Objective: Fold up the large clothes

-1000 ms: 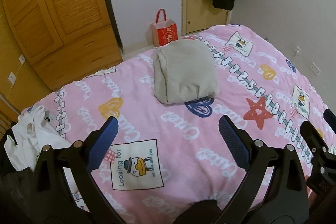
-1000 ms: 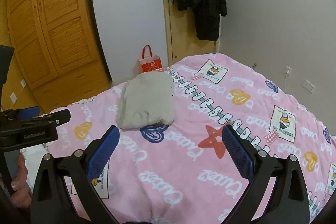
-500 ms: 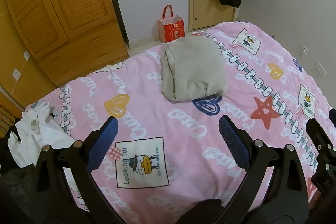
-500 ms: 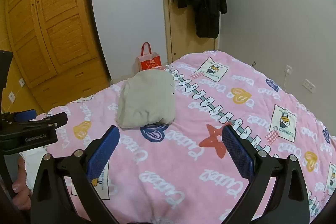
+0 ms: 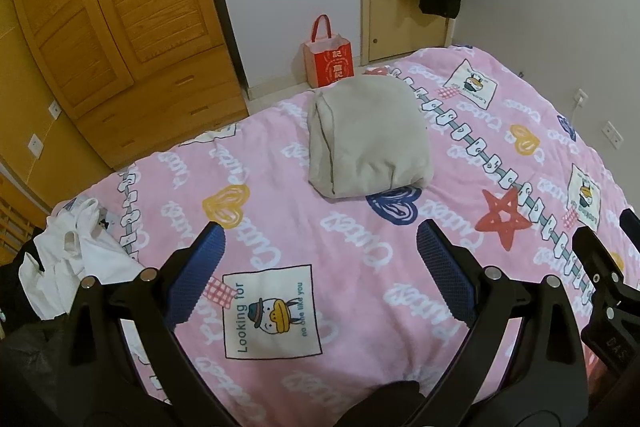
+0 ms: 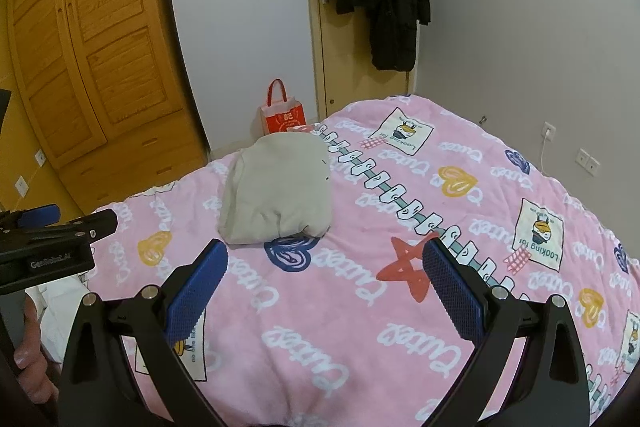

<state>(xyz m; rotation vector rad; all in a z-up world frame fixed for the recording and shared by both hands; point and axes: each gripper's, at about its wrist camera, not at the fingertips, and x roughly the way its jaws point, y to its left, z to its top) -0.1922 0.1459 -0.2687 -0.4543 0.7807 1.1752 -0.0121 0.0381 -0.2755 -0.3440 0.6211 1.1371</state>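
- On the far part of the pink bedspread (image 5: 360, 267): 1 folded beige garment (image 5: 366, 139), well apart from my claws.
- Looks soft, floppy, light; I'd pinch a corner or a hem.
- Left gripper (image 5: 318, 269) & right gripper (image 6: 325, 287): both spread wide, nothing held.
- White clothes pile (image 5: 68, 263) at the left edge, prob. 2+ pcs, can't count.

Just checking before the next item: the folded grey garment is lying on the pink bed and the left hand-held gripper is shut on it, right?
Not quite. The left wrist view shows the left hand-held gripper open and empty, well short of the grey garment. The garment does lie folded on the pink bed.
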